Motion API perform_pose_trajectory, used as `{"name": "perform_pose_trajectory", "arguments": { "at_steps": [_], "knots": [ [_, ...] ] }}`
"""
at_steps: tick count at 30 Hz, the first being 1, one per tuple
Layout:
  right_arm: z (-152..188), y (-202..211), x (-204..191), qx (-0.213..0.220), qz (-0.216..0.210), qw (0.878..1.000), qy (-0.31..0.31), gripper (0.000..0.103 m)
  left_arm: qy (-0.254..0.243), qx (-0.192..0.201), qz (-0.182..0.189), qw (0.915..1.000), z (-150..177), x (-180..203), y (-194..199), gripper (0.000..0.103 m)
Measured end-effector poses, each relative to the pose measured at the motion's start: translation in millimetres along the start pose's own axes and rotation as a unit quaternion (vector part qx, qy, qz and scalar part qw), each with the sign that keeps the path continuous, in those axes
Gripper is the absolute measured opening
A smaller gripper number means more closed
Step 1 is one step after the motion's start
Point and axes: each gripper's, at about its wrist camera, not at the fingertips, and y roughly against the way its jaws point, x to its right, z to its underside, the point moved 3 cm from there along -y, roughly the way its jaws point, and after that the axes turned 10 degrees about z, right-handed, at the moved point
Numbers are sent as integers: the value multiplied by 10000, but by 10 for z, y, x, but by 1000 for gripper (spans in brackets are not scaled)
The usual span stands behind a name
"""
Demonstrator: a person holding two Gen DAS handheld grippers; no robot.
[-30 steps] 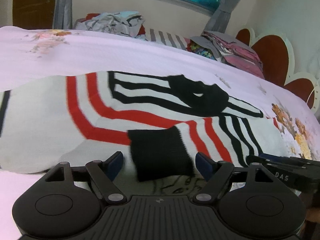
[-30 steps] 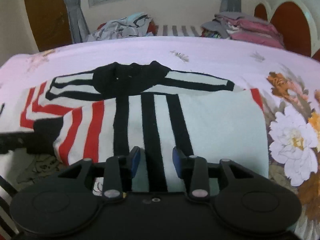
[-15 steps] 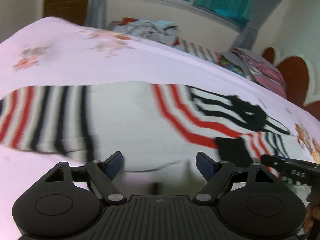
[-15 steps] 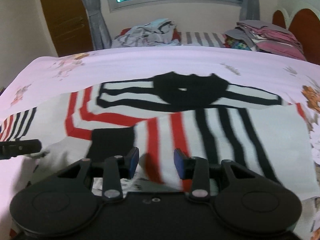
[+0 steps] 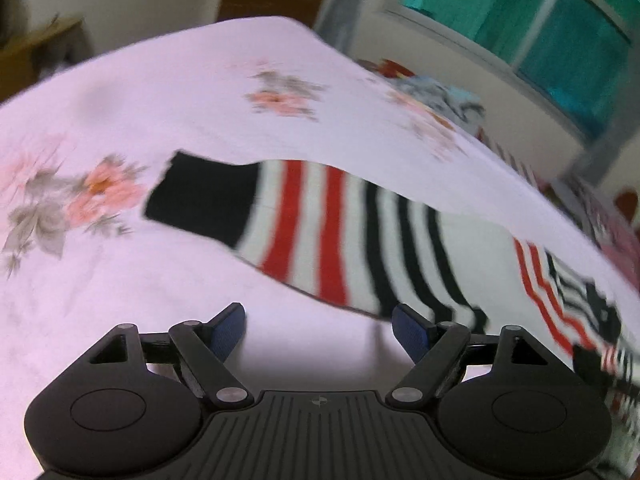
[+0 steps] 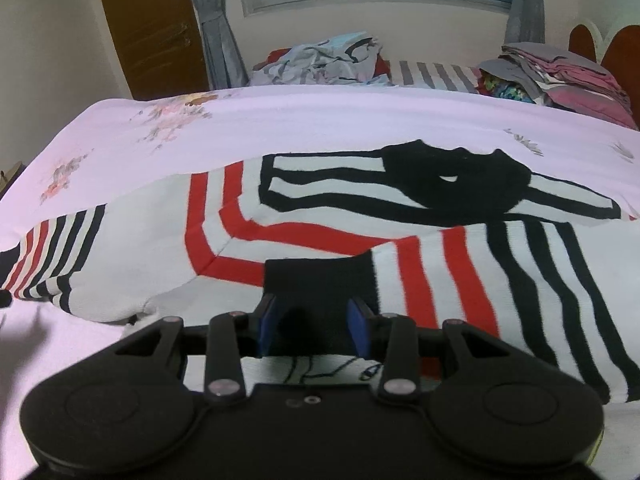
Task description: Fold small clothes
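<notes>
A white sweater (image 6: 152, 268) with red and black stripes lies flat on the pink bedsheet (image 6: 304, 120). Its right sleeve is folded across the body, with the black cuff (image 6: 320, 280) near the front edge. My right gripper (image 6: 314, 328) is open, its blue pads on either side of that cuff. In the left wrist view the other sleeve (image 5: 360, 240) stretches out to the left, ending in a black cuff (image 5: 200, 200). My left gripper (image 5: 318, 330) is open and empty, just in front of this sleeve's lower edge. The view is blurred.
A pile of loose clothes (image 6: 324, 60) lies at the far edge of the bed below the window. A stack of folded clothes (image 6: 560, 76) sits at the far right by the wooden headboard (image 6: 600, 40). A brown door (image 6: 148, 28) stands at the back left.
My left gripper has swung left from the folded cuff to the outstretched sleeve. My right gripper has moved left from the sweater's body to the folded cuff. Both stay open.
</notes>
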Motion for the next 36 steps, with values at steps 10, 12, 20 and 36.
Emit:
{"name": "perform_pose_trajectory", "arguments": {
  "at_steps": [10, 12, 20, 36],
  "knots": [
    [23, -47, 35, -19, 140, 9998, -127, 38, 1326, 565, 888, 9856, -226, -469, -352, 80],
    [27, -53, 39, -5, 145, 9998, -149, 37, 1536, 660, 951, 9813, -286, -493, -421, 66],
    [37, -80, 86, 35, 419, 9989, -217, 35, 1684, 886, 1005, 9766, -365, -530, -540, 8],
    [90, 362, 645, 344, 45, 9954, -889, 36, -613, 356, 3385, 9383, -251, 2111, -517, 7]
  ]
}}
